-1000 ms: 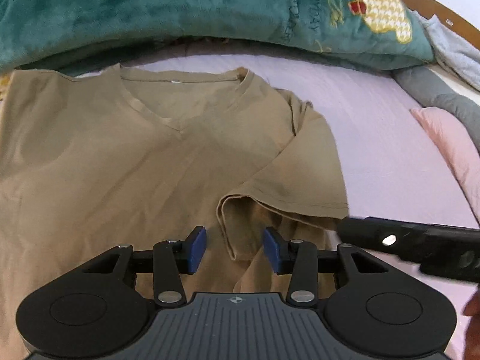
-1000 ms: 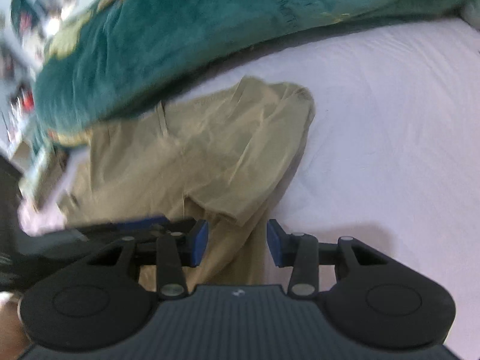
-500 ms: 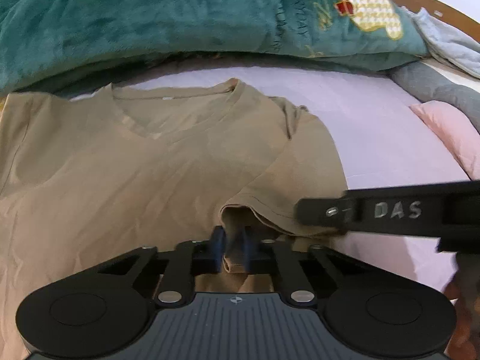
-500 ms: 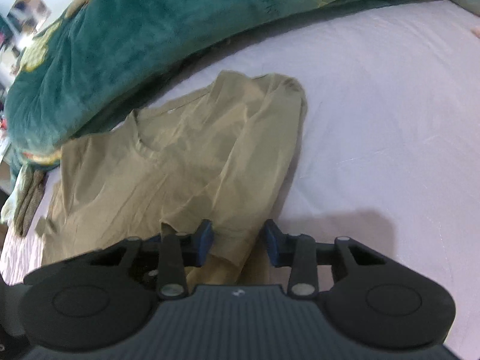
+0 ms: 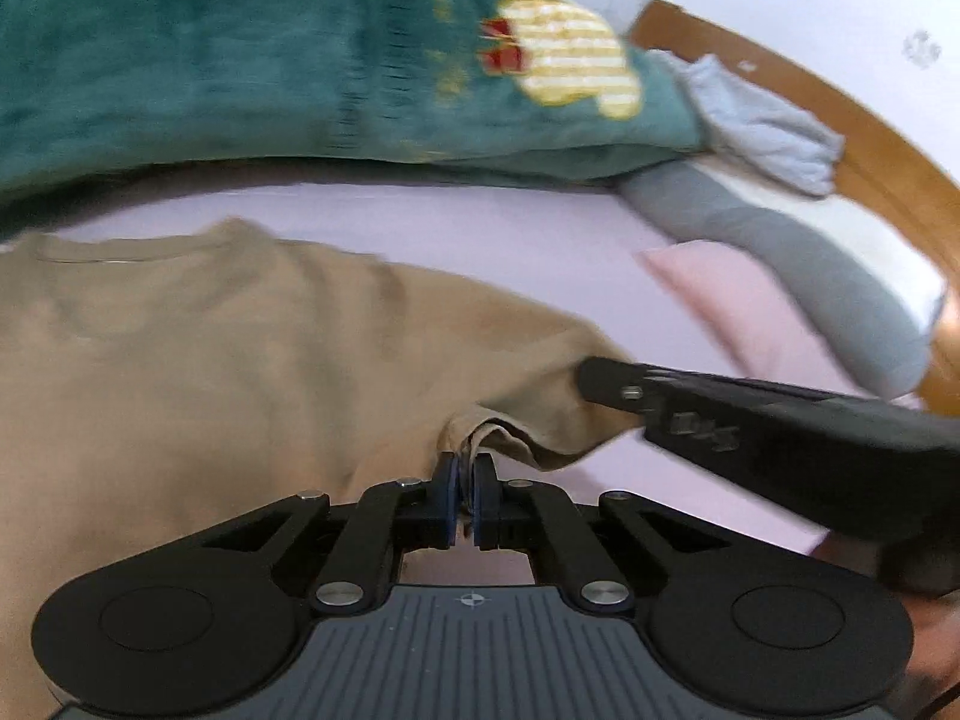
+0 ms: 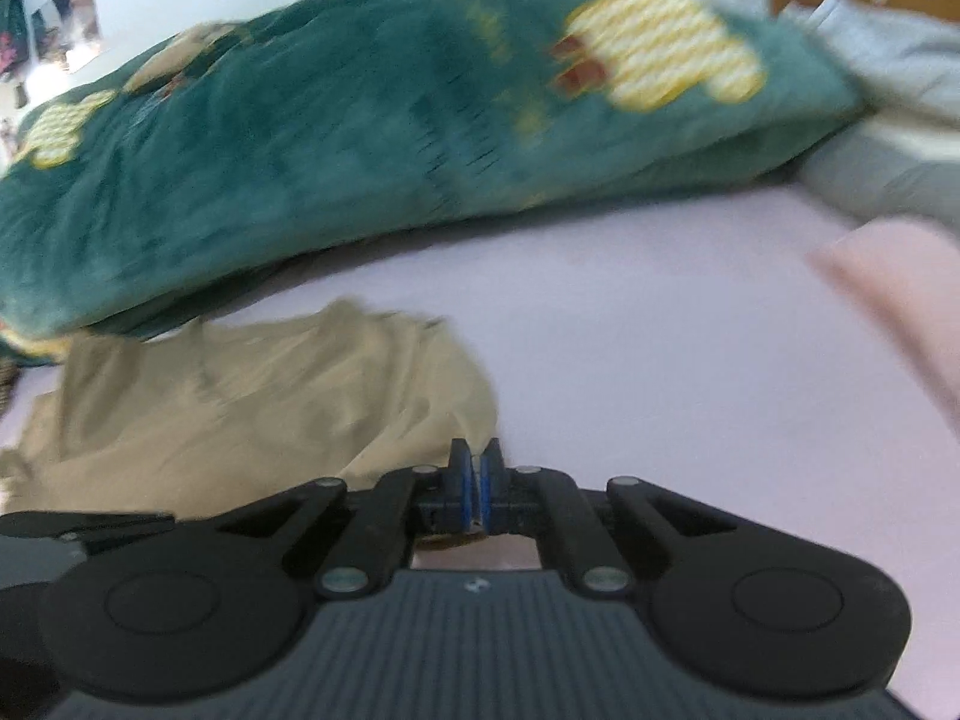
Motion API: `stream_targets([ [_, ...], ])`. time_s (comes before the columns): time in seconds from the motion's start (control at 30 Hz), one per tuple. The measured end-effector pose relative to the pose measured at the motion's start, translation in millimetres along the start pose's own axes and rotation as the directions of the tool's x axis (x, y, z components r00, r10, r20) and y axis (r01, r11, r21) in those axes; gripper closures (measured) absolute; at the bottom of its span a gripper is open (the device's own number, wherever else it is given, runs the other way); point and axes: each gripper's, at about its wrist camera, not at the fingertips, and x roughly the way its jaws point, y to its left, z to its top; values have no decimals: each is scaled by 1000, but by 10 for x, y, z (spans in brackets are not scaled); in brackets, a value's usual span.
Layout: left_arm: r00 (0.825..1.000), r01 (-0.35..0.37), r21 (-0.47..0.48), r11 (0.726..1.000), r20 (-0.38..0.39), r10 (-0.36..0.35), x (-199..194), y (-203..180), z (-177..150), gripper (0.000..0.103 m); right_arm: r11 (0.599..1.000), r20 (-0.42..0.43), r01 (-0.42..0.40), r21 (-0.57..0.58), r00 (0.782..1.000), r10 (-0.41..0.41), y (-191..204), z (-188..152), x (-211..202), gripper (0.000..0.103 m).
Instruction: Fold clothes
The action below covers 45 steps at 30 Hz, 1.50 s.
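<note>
A tan T-shirt (image 5: 198, 372) lies on the lilac bed sheet (image 6: 660, 324), collar at the far edge toward the green plush blanket (image 5: 240, 72), body spread out to the left and running back under the camera. The left gripper (image 5: 463, 483) is clenched on a bunched fold of the shirt's sleeve hem: cloth sticks up between the blue pads. The right gripper (image 6: 477, 480) has its jaws drawn together as well, with the sleeve's outer edge meeting them; a thin pale sliver shows between the pads, so it most likely pinches cloth too (motion blur makes this less sure). In the left view that tool reaches in from the right and its tip is at the sleeve's outer corner.

What matters for any coming move is that the whole shirt lies to the left of both pinch points, its long axis running near to far, and the two grips sit close together on the right sleeve, the left one nearer the body of the shirt. Judging from that, carrying the sleeve leftward across the chest would lay it over the body. Pink (image 5: 738, 306) and grey (image 5: 774, 252) bedding sits clear to the right.
</note>
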Motion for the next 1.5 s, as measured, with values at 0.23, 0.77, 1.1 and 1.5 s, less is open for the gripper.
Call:
stream_targets([
  [0.23, 968, 139, -99, 985, -195, -156, 695, -259, -285, 97, 993, -105, 116, 4, 988, -115, -535, -95, 202, 94],
  [0.77, 939, 104, -8, 995, -329, -101, -1039, -50, -57, 60, 996, -121, -60, 68, 990, 68, 128, -648, -1607, 56],
  [1.1, 876, 36, 3, 999, -481, -31, -1451, 198, -670, 60, 980, -376, -196, 16, 907, 187, 1823, -1867, -2149, 56],
  [1.5, 888, -25, 275, 961, -436, 148, -759, -81, -732, 60, 992, -510, -58, -111, 860, -7, 2154, -2497, -1494, 59],
])
